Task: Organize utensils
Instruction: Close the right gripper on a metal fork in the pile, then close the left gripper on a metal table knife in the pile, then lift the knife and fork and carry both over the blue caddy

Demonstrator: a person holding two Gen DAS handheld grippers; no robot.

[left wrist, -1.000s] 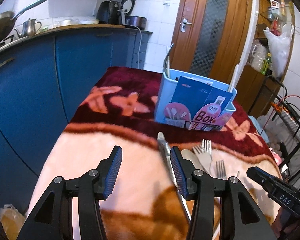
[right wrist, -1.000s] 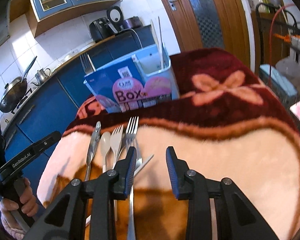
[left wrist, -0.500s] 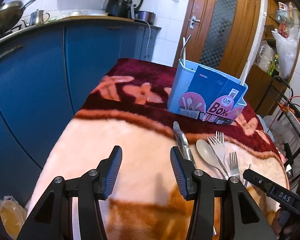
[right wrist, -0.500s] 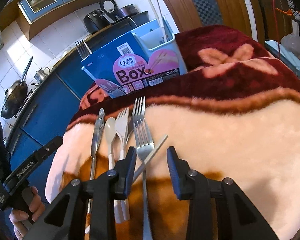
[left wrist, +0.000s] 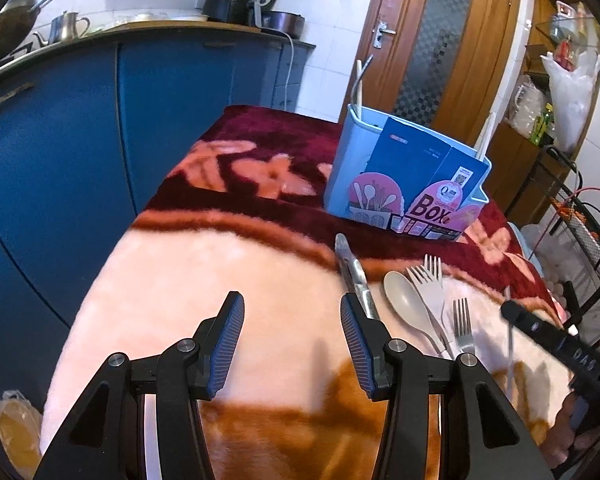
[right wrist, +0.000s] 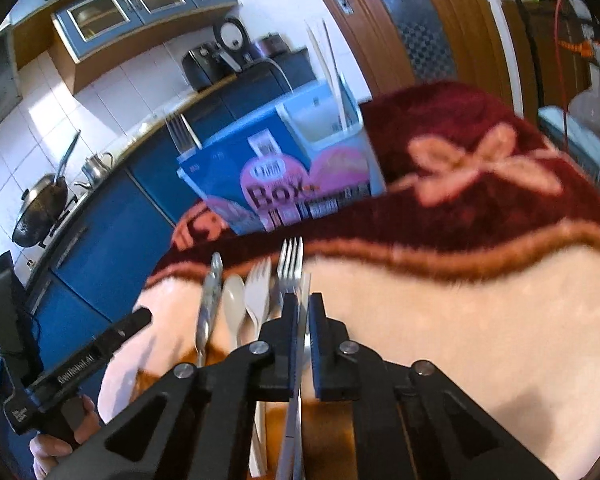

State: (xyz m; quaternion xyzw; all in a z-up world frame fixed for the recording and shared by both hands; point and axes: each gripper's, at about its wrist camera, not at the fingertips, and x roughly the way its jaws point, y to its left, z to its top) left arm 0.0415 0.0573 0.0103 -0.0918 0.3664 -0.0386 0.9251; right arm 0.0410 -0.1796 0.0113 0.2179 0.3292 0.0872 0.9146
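A blue utensil box stands on the blanket-covered table; it also shows in the right wrist view, holding a fork and chopsticks. In front of it lie a knife, a beige spoon, a beige fork and a metal fork. My right gripper is shut on a metal fork and holds it just above the others. My left gripper is open and empty, left of the knife.
Blue kitchen cabinets run along the left. A wooden door and a shelf with bags stand behind the table. A wire rack is at the right. The pale blanket spreads left of the utensils.
My right gripper has shut on the metal fork and raised it slightly. My left gripper has drawn back a little and stays open.
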